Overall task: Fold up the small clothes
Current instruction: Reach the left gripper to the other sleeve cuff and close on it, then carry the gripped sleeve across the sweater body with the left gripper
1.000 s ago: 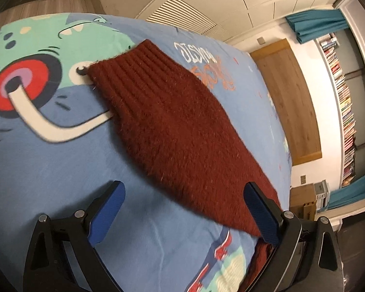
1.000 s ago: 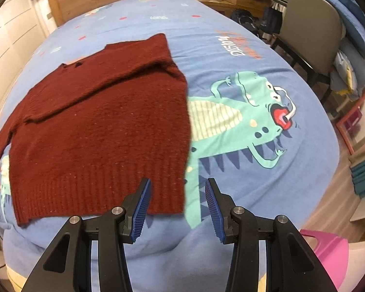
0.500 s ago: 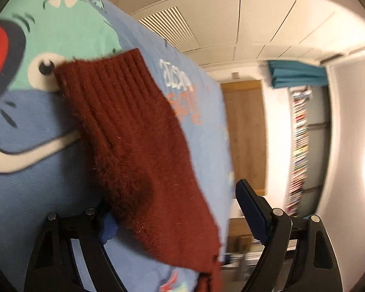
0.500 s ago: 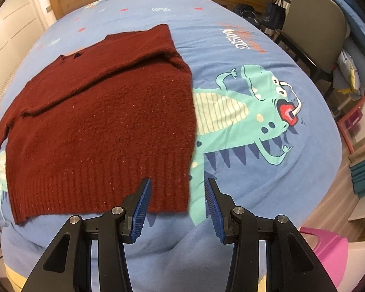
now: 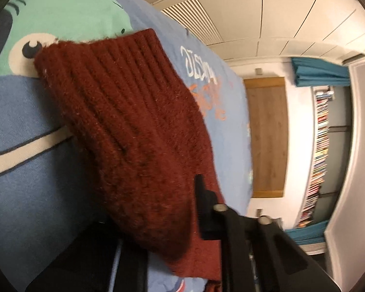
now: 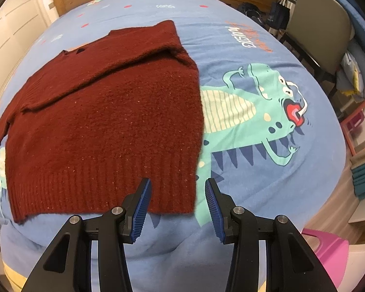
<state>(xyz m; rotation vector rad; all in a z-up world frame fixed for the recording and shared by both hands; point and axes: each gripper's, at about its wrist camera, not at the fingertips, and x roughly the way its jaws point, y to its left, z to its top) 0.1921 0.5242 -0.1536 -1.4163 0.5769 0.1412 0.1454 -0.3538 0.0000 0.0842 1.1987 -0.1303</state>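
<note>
Right wrist view shows your sweater [image 6: 104, 126] flat on the bed [image 6: 255, 36], one sleeve folded in; right gripper [image 6: 176, 199] hovers unclenched. Your left gripper [image 5: 172, 221] has just clenched the other sleeve [image 5: 124, 112]; remaining folds await.

one dark red sweater [image 6: 104, 126], one blue dinosaur-print bedspread [image 6: 255, 56], one chair [image 6: 321, 24], two grippers [image 6: 177, 194] [image 5: 197, 209]

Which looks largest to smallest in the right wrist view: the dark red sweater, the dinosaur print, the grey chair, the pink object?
1. dark red sweater
2. dinosaur print
3. grey chair and pink object: alike in apparent size, both partly cut off, so unranked.
</note>
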